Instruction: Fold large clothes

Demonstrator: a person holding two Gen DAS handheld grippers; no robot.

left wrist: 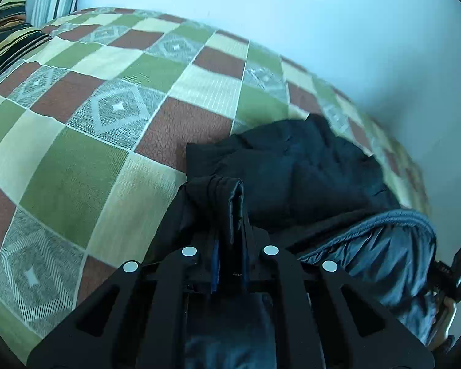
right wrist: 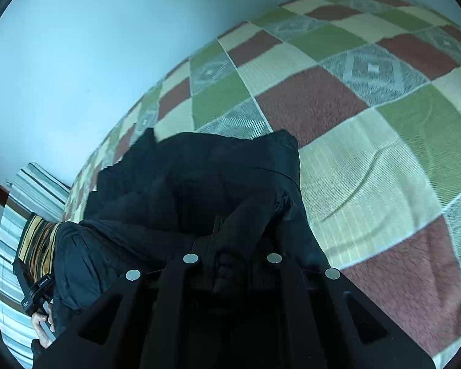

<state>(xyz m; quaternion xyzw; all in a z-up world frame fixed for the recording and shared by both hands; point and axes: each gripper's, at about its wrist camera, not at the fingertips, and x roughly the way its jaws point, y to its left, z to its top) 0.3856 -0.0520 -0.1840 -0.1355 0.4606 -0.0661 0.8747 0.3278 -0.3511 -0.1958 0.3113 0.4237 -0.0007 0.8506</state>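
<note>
Clamping a bunched fold of the black jacket (left wrist: pixel 292 166) is the left gripper (left wrist: pixel 230 212); right gripper (right wrist: pixel 218 240) likewise closed on the jacket's fabric; garment draped between them, its far part resting on the checked bedspread (left wrist: pixel 76 169) beside the pale wall (left wrist: pixel 322 15).

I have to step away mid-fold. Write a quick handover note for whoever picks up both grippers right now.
Left gripper: shut on a bunched edge of the black jacket.
Right gripper: shut on another part of the same jacket.
Jacket: partly lifted, the rest draped on the checkered bedspread near the wall.
Done: both edges gripped.
Left: lay it flat and fold it.
</note>
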